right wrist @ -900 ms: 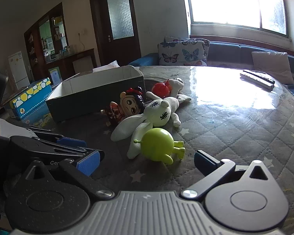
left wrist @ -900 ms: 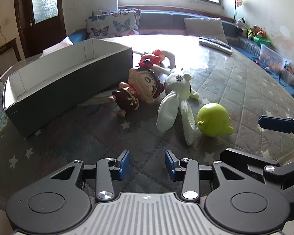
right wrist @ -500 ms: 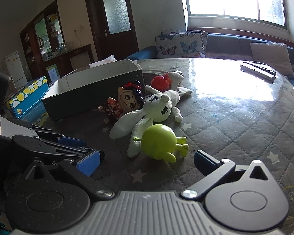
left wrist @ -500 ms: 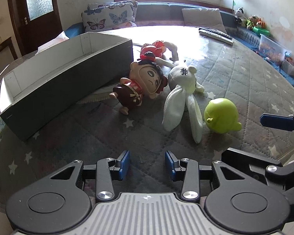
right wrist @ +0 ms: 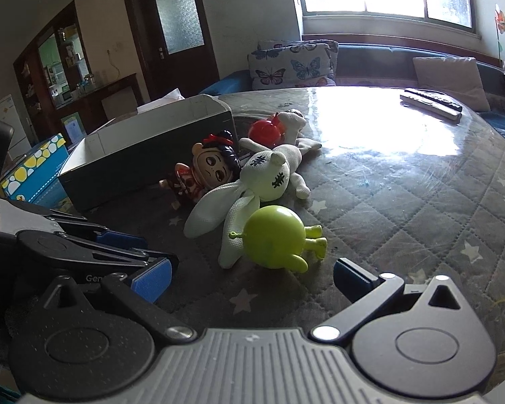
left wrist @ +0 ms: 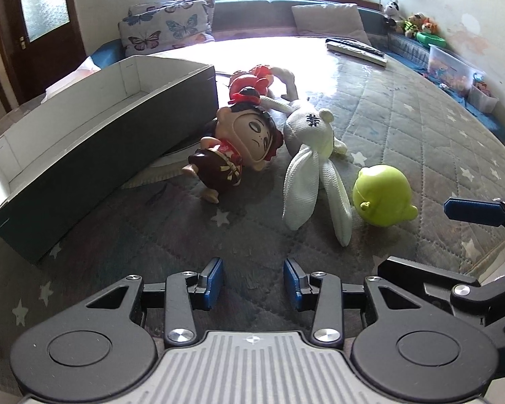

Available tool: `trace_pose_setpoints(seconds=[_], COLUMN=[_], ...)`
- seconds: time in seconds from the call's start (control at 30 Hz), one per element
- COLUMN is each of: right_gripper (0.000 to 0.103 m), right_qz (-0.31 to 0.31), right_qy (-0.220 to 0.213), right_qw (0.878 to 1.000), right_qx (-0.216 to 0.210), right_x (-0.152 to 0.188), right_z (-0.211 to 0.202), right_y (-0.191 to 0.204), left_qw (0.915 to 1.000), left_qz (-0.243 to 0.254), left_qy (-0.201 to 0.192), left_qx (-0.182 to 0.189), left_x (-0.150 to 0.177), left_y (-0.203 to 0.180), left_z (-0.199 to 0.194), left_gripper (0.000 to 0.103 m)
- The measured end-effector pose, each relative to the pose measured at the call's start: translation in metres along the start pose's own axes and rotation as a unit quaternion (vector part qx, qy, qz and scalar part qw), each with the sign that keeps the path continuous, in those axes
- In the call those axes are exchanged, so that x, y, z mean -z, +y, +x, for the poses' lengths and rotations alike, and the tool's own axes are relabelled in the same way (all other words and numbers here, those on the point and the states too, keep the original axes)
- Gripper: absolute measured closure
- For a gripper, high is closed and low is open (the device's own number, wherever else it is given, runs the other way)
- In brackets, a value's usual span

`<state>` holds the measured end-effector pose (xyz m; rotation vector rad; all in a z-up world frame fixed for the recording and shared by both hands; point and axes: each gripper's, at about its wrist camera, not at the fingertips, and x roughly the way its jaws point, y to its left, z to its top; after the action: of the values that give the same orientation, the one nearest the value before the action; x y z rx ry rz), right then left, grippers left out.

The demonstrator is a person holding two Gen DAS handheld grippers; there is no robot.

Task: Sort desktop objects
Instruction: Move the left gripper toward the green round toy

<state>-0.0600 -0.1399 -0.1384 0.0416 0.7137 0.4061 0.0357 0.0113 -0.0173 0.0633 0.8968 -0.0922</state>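
Near worktop edge: green toy, hard, smooth, likely slippery; take its round body.
Both jaws: released, empty.

- My left wrist camera sits low and near the quilted grey star-print table cover, tilted down, facing the far window.
- My right wrist camera looks from further right, angled left toward the far brown door.
- Both share the long grey cardboard box, white fabric rabbit doll and round lime-green plastic figure.
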Motion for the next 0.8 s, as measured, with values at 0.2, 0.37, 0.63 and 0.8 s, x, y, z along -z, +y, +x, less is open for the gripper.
trace_pose_setpoints(seconds=[0.2, 0.37, 0.63, 0.8], right_gripper=[0.000, 0.000, 0.000, 0.000], right_qz=[0.007, 0.008, 0.006, -0.002], right_qy=[0.005, 0.008, 0.013, 0.013], right_qw=[1.000, 0.999, 0.999, 0.999], right_qx=[0.018, 0.033, 0.042, 0.033], right_x=[-0.001, -0.001, -0.002, -0.005], right_z=[0.000, 0.000, 0.003, 0.007], right_y=[0.006, 0.009, 0.009, 0.005], left_qw=[0.9998, 0.9996, 0.9993, 0.9995], left_qz=[0.012, 0.020, 0.027, 0.018], left_qy=[0.001, 0.003, 0.006, 0.006], left_qx=[0.014, 0.021, 0.027, 0.025], left_x=[-0.002, -0.005, -0.010, -0.011], left_y=[0.004, 0.005, 0.005, 0.005], left_z=[0.001, 0.003, 0.007, 0.008], left_gripper=[0.061, 0.061, 0.061, 0.061])
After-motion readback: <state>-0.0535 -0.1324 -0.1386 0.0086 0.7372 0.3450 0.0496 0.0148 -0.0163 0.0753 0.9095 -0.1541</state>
